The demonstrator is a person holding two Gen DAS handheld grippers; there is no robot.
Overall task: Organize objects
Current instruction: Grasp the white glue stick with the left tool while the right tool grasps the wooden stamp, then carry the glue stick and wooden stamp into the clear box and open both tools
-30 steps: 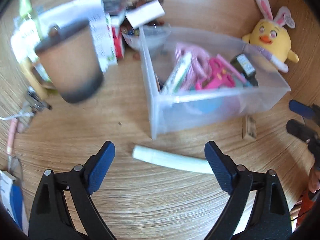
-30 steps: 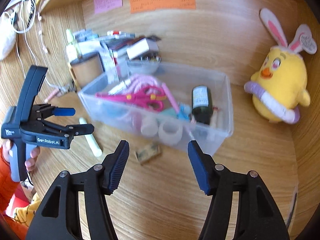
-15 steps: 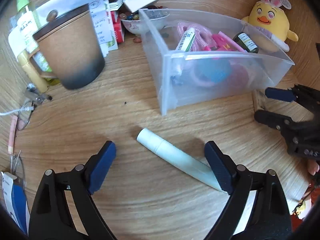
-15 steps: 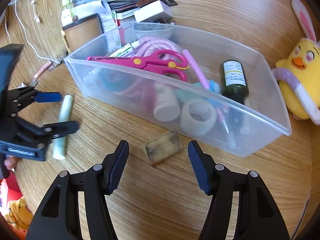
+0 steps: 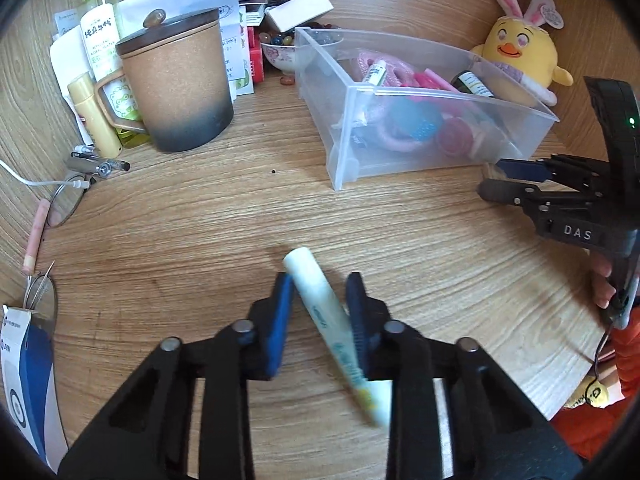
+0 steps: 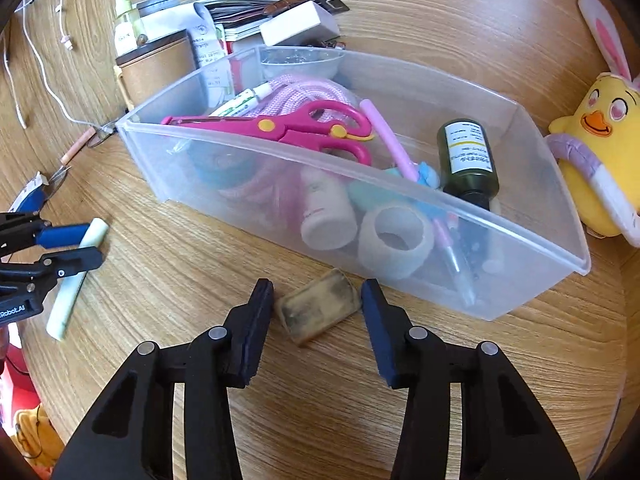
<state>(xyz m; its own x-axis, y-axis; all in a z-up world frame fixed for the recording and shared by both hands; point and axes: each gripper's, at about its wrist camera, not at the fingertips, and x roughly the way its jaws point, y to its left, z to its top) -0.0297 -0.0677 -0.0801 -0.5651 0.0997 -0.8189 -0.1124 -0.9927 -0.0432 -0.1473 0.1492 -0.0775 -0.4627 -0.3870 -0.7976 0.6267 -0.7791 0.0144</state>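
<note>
Beside the clear plastic bin, on woodgrain table: pale smooth tube lies slantwise between left gripper pads, jaws narrowed onto it. Right gripper low, jaws half-wide, straddling worn tan rectangular block just off the bin's wall.

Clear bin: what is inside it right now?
In the bin: pink scissors, a marker, pink cord, a dark bottle, a white bottle, a tape roll and pens. Items under the scissors are blurred by the wall.
</note>
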